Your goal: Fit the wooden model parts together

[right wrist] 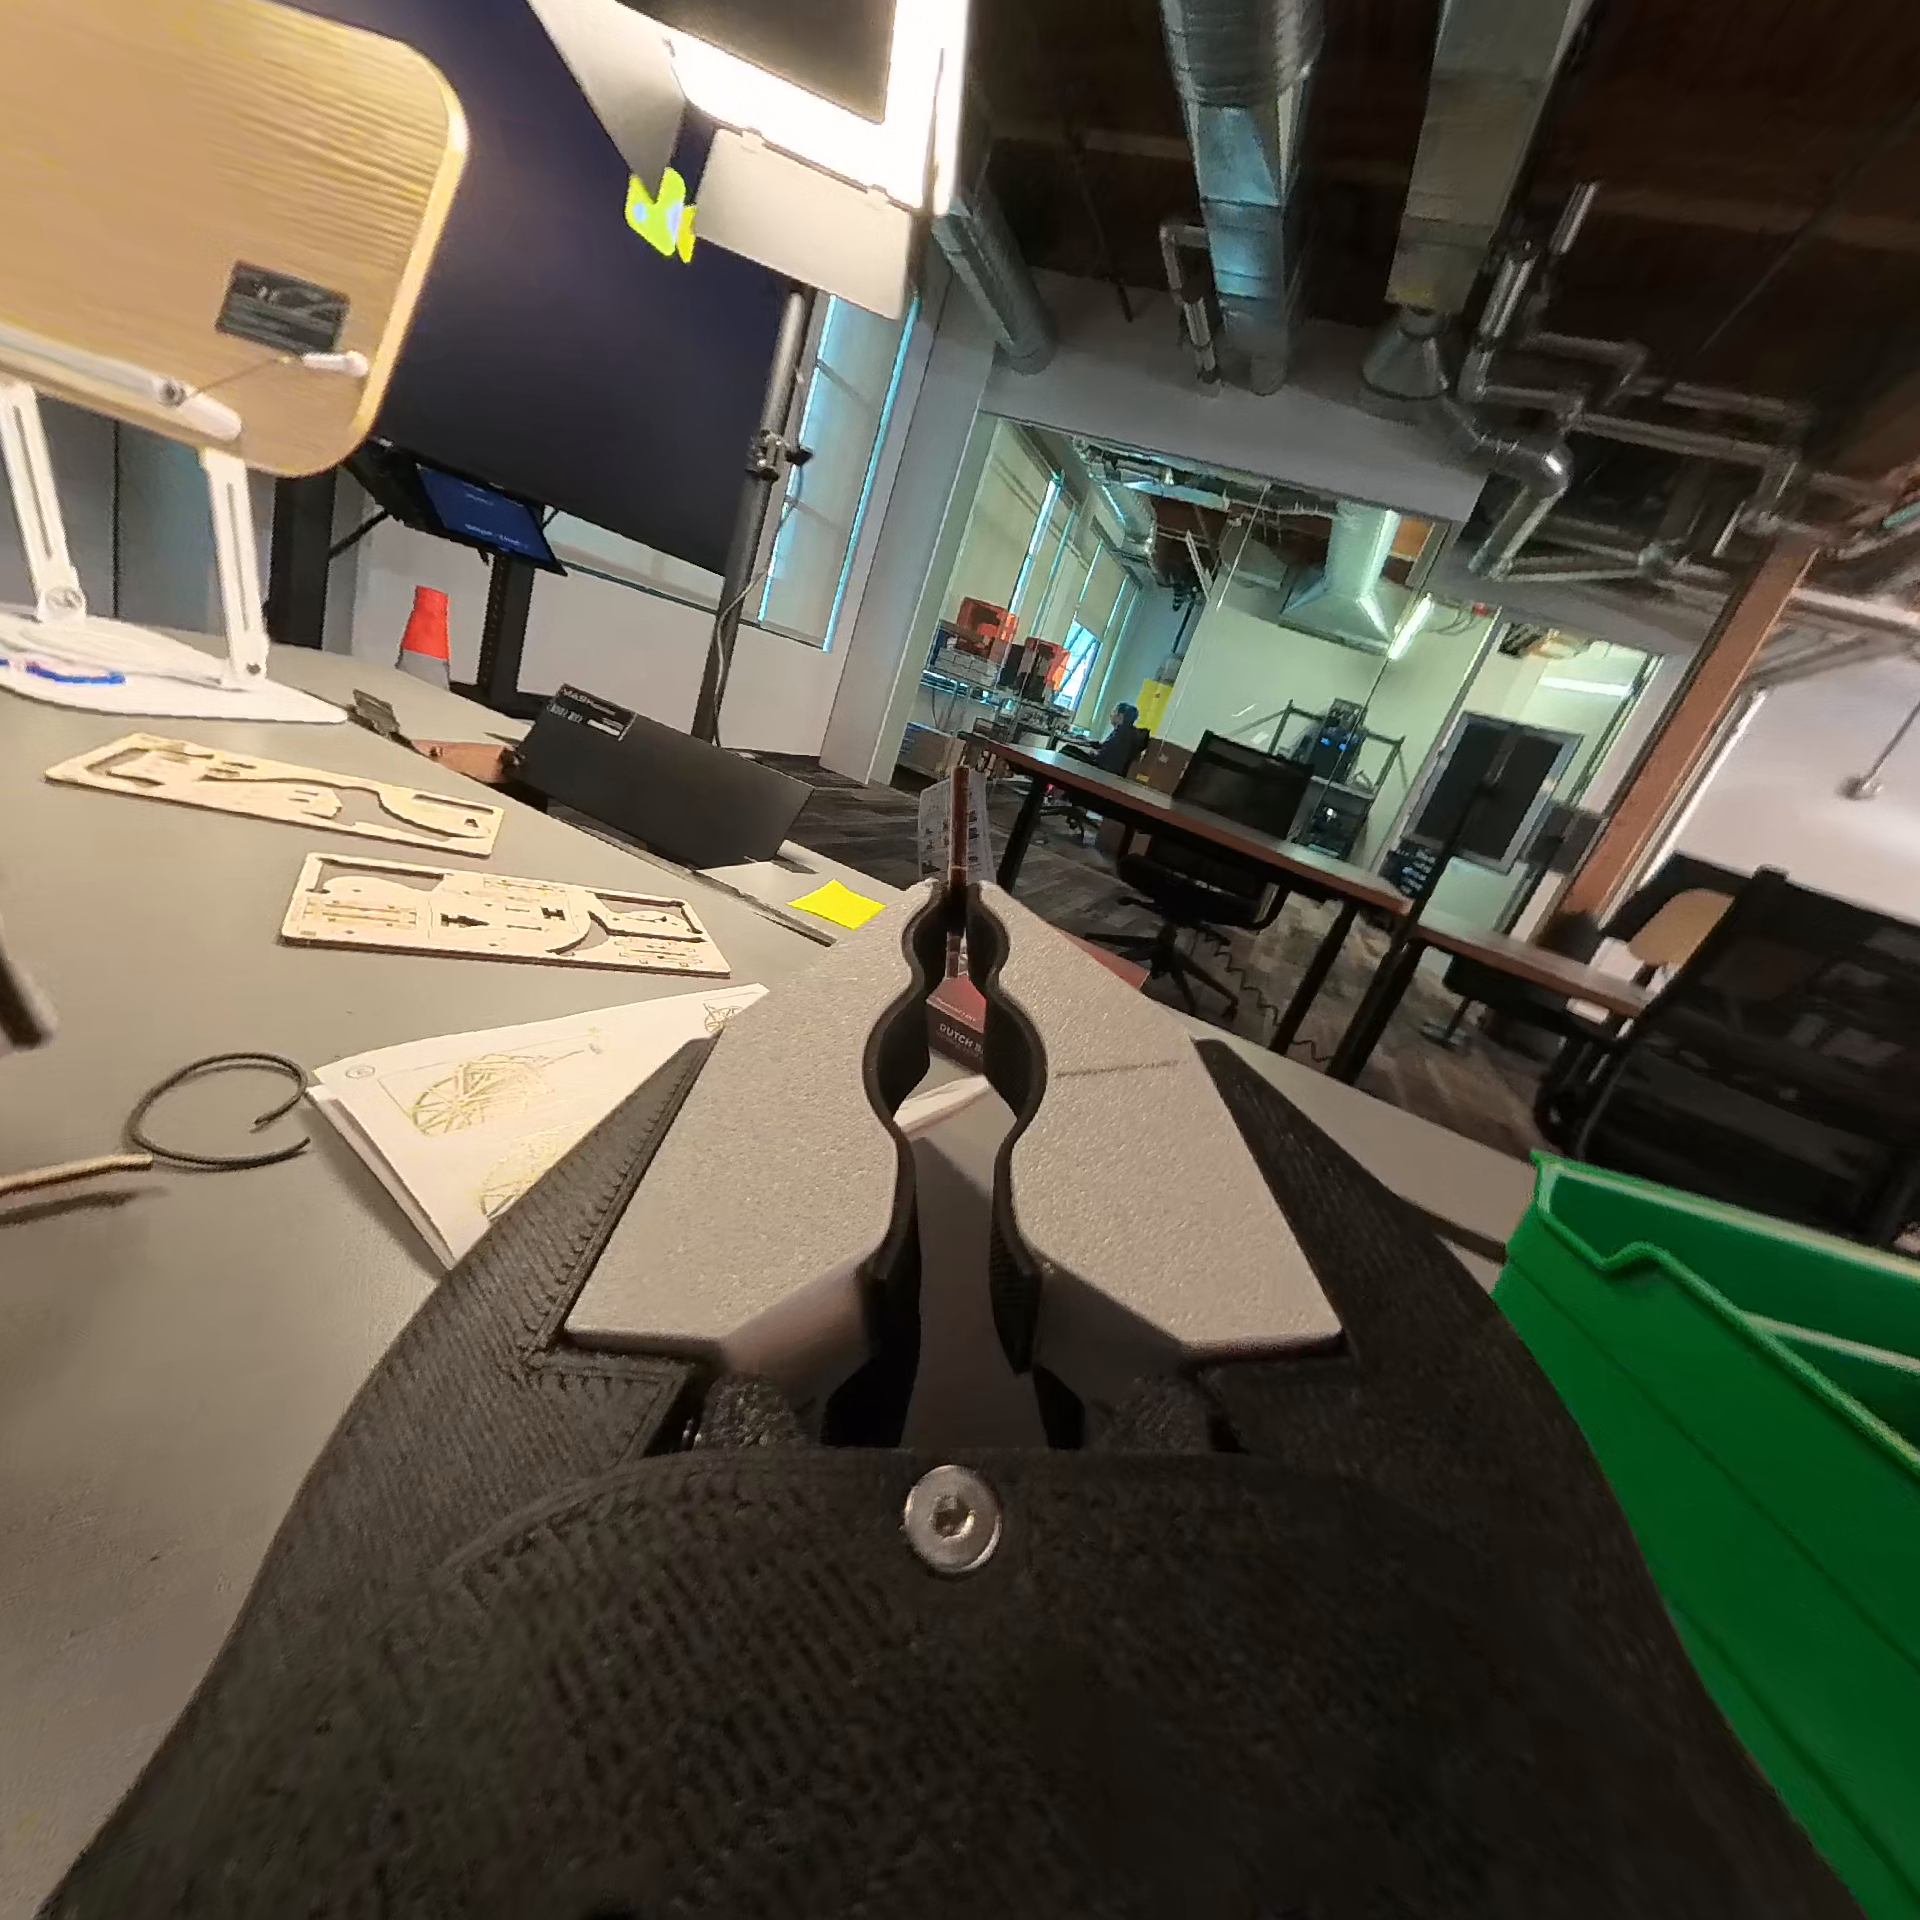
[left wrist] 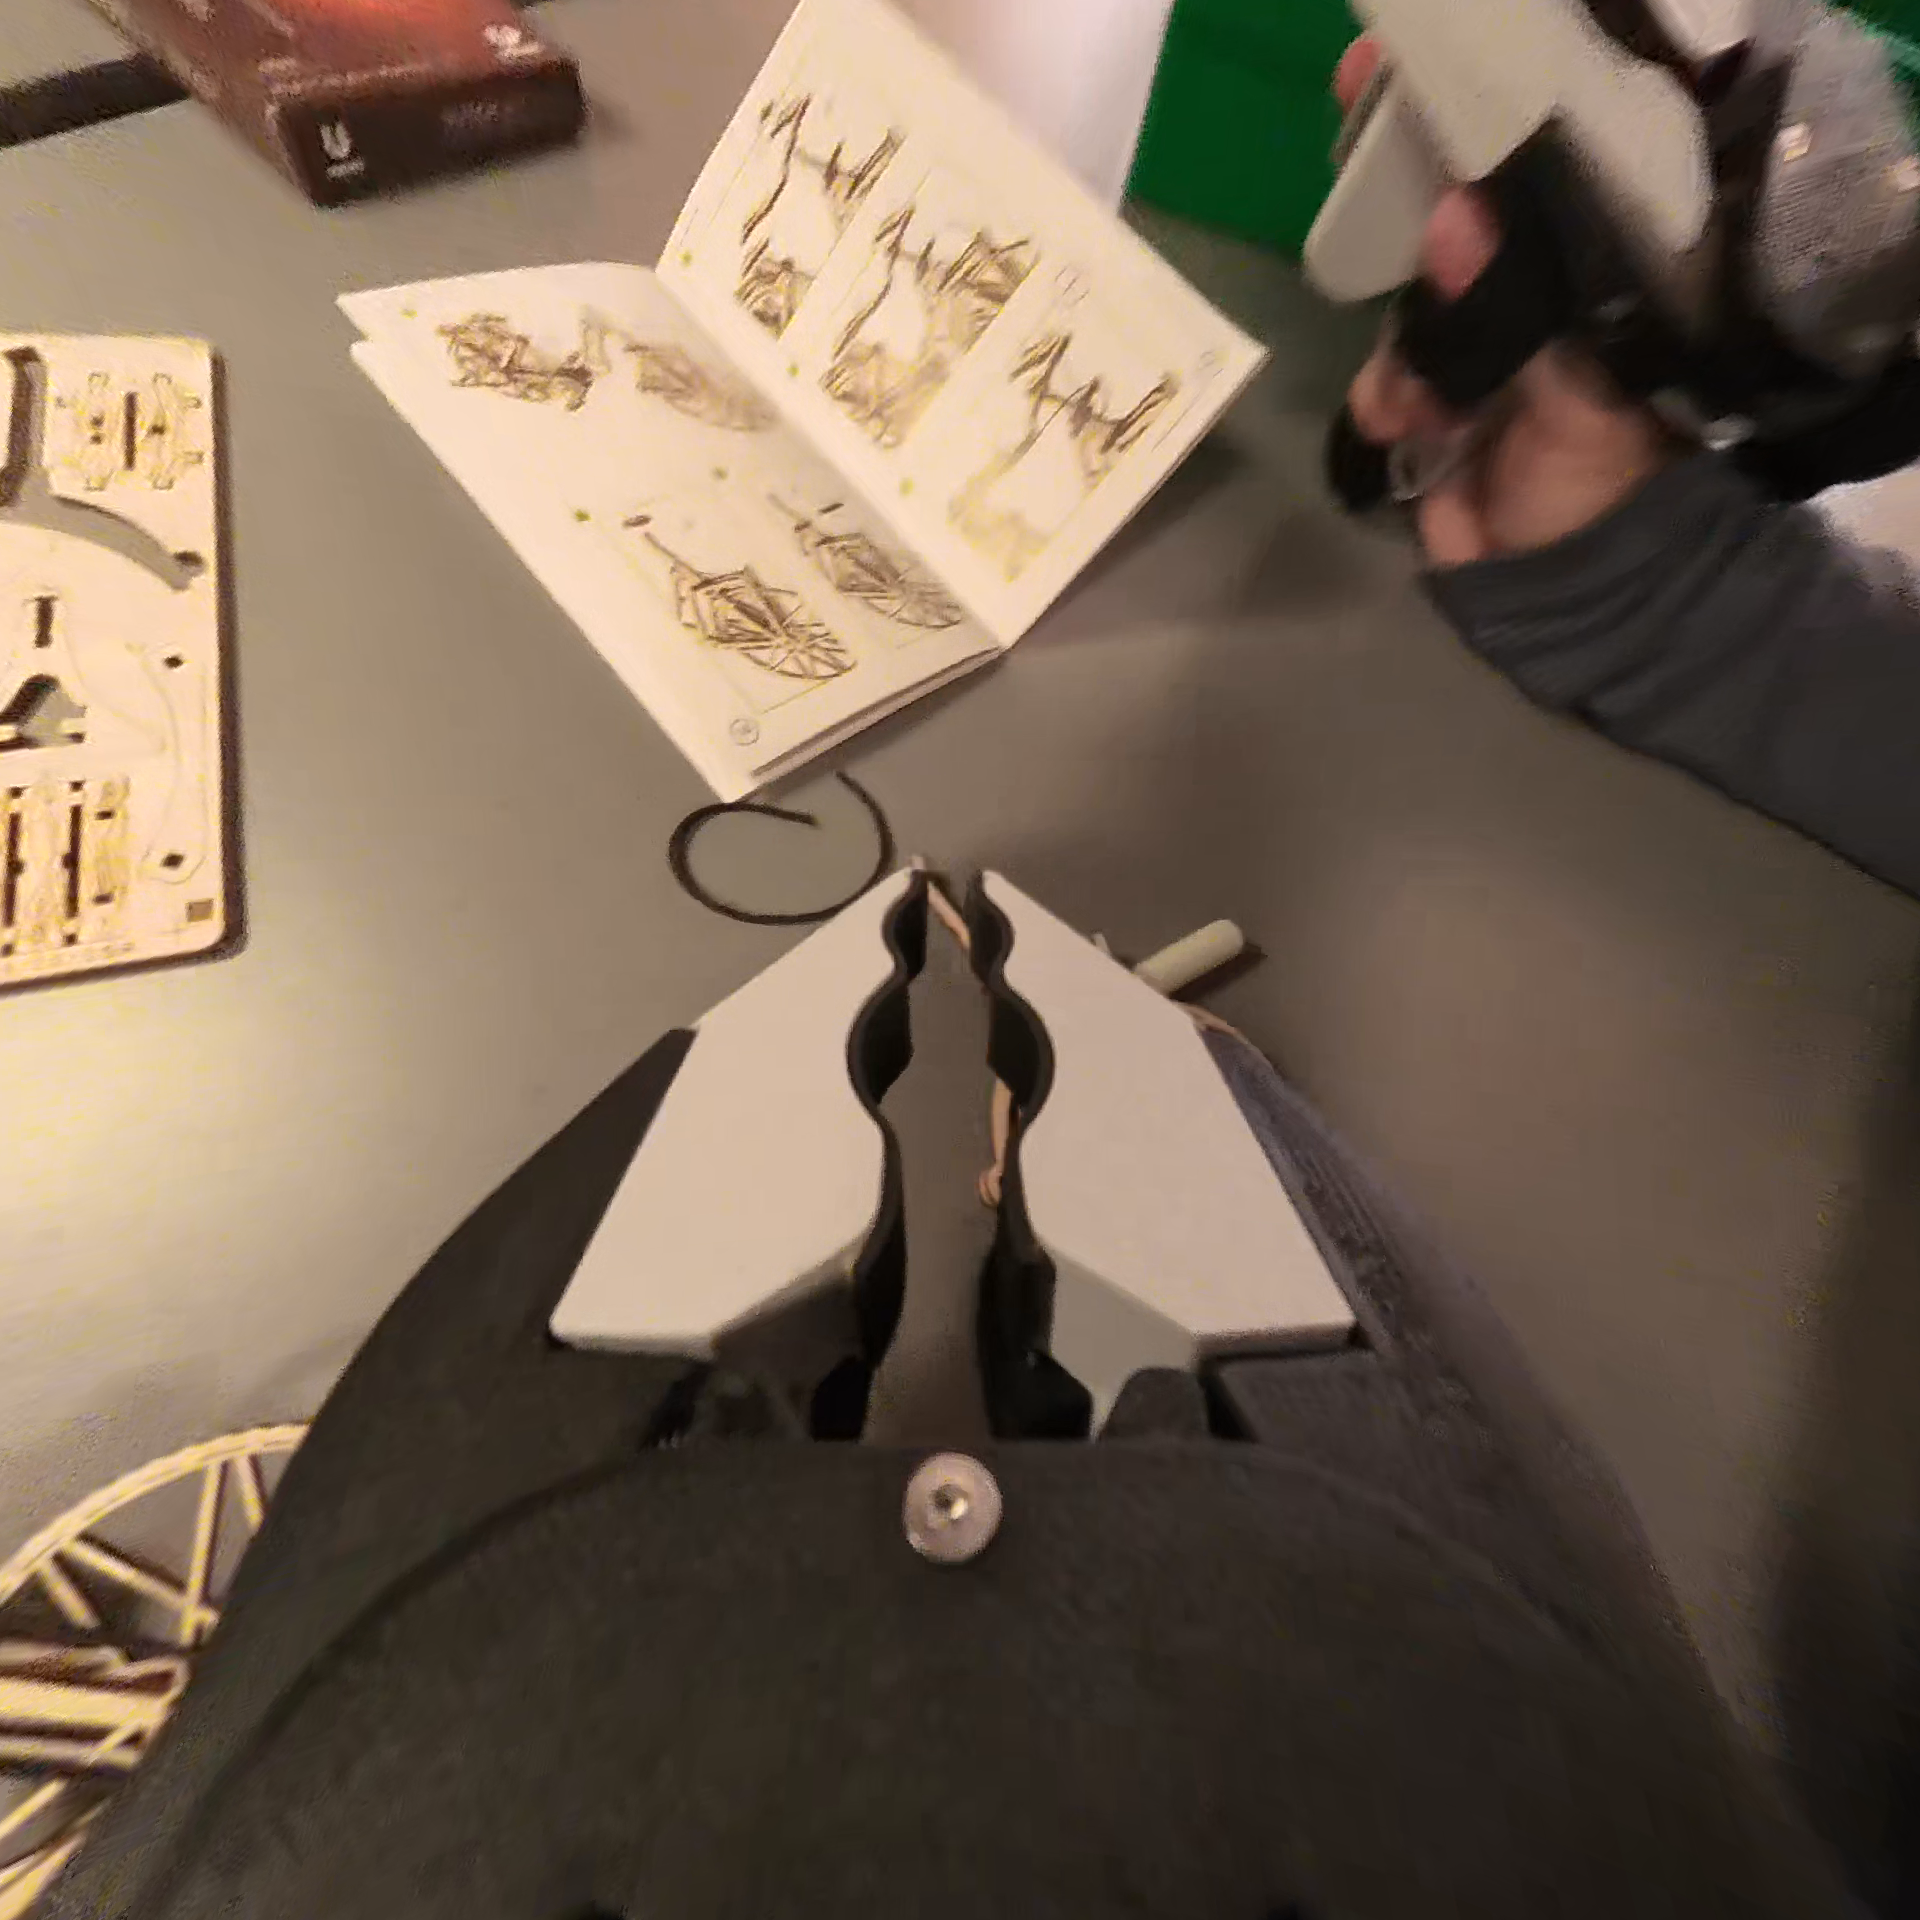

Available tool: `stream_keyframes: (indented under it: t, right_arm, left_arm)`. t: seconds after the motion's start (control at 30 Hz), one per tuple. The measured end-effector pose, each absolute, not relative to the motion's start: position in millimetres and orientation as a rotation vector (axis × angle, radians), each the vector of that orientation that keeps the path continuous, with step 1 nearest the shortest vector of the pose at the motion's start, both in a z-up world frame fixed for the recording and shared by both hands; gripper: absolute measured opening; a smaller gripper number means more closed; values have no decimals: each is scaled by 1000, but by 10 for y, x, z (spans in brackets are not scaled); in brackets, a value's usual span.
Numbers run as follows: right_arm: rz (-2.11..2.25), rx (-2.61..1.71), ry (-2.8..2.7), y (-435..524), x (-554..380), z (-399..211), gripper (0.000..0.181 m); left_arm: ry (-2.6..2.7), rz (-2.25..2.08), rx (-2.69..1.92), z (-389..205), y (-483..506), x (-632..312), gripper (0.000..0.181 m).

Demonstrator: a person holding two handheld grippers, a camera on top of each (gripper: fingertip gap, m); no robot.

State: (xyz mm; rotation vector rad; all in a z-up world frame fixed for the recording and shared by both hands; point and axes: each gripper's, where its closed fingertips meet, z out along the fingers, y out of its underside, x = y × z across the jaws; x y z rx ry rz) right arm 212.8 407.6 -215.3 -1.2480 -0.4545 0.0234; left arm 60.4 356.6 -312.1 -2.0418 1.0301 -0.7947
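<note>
Assembly appears midway: a partly built pale wooden wheel frame rests on the grey surface beside punched-out plywood part sheets. The left hand-held gripper pinches a thin curved wooden strip; the right hand-held gripper grips a small flat wooden piece, raised above the open instruction booklet.

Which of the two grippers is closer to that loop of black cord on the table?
Left. The left gripper hovers with its tips right at the black cord loop. The right gripper is held up well away, beyond the open booklet.
</note>
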Motion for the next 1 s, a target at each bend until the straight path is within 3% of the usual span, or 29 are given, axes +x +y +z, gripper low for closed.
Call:
stream_keyframes:
  t: [0.23,1.0]
  right_arm:
    - [-29,-1216,-517,4007,2021,-2127,0]
    - [-1,-1222,-467,3991,2096,-2103,0]
  left_arm:
    - [965,-783,-2255,-3255,3592,562,21]
    - [949,-667,-2426,-3407,3544,642,24]
